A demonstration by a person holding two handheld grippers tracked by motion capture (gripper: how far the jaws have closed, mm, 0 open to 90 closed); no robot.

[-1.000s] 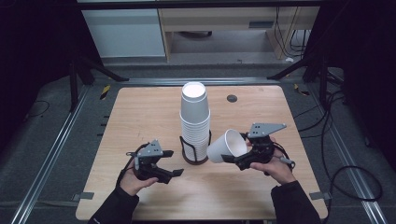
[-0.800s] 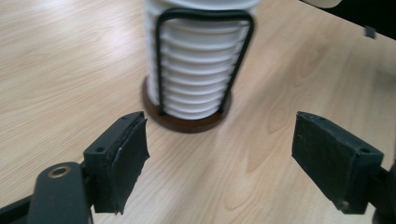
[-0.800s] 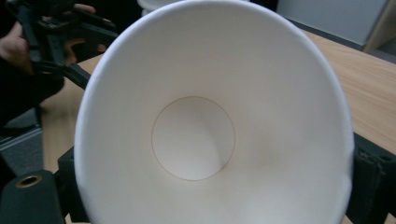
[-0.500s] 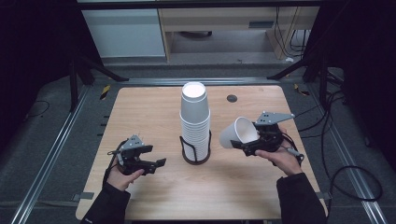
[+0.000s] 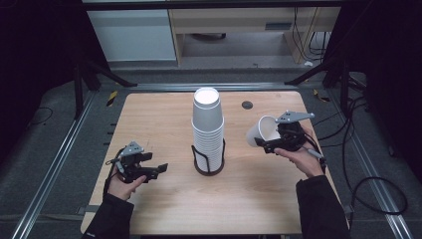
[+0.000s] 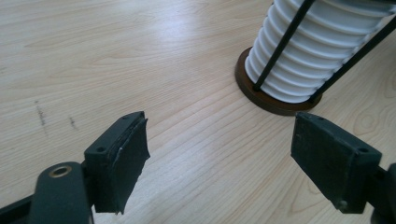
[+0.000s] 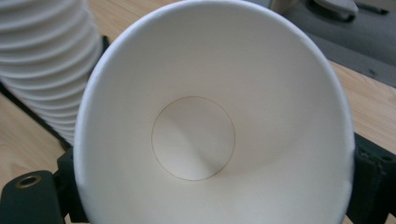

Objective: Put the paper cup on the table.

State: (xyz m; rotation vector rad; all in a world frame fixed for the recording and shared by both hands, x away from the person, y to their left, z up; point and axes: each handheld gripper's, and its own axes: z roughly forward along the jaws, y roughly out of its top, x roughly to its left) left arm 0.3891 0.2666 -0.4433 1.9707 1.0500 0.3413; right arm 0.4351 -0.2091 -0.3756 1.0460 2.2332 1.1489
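Observation:
A tall stack of white paper cups (image 5: pixel 208 124) stands upside down in a black wire holder with a brown base (image 5: pixel 208 169) at the table's middle. Right of the stack, above the table, my right gripper (image 5: pixel 271 142) is shut on a single white paper cup (image 5: pixel 263 131) that is tilted on its side. In the right gripper view the cup's open mouth (image 7: pixel 210 126) faces the camera, with the stack (image 7: pixel 46 60) at the left. My left gripper (image 5: pixel 155 170) rests low at the front left, open and holding nothing. Its pads (image 6: pixel 123 154) point toward the holder base (image 6: pixel 271 100).
A small dark round grommet (image 5: pixel 247 104) sits in the wooden table top (image 5: pixel 159 114) at the back right. Metal rails run along both sides of the table, and cables lie on the floor at the right (image 5: pixel 368 164).
My left gripper has drawn back to the left, away from the holder. My right gripper has carried the cup to the right and farther back, away from the stack.

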